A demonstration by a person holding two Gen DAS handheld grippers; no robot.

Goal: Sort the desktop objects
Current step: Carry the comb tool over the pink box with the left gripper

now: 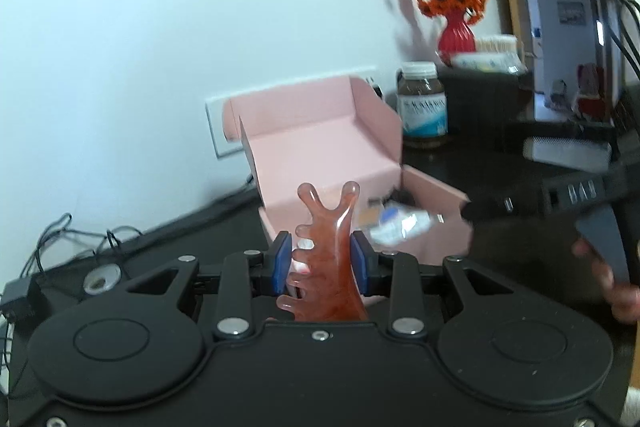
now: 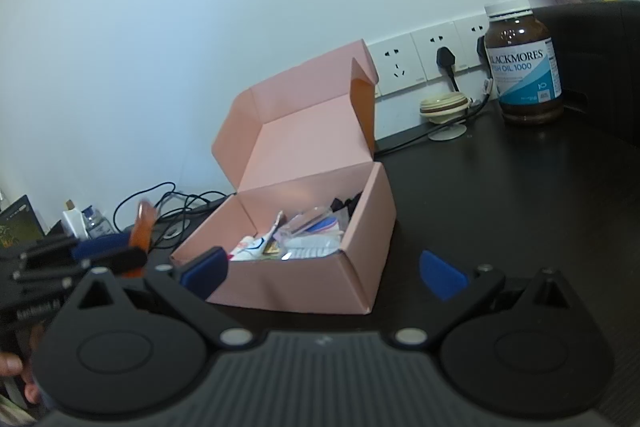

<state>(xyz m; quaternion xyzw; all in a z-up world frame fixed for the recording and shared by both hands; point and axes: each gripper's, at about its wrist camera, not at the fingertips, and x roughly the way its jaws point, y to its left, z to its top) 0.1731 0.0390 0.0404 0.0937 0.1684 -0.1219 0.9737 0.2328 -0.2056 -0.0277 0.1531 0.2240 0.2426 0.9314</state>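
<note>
Dark desk [image 2: 500,195] | pink box [image 2: 304,279] lid up | left gripper [image 1: 324,259] clamped on amber comb [image 1: 328,251] | right gripper [image 2: 324,271] spread wide, empty

A translucent reddish-brown comb [image 1: 326,251] with stubby teeth stands upright, clamped between the left tool's [image 1: 324,261] blue pads. Just ahead of it, the pink box [image 2: 320,267] sits open, holding small packets.

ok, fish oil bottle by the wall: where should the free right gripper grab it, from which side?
Grip the fish oil bottle across its round labelled body, below the white cap, coming in level from the open desk side. It stands upright with the wall behind it and a dark block beside it, so the front looks clearest. The right gripper is open and empty.
</note>
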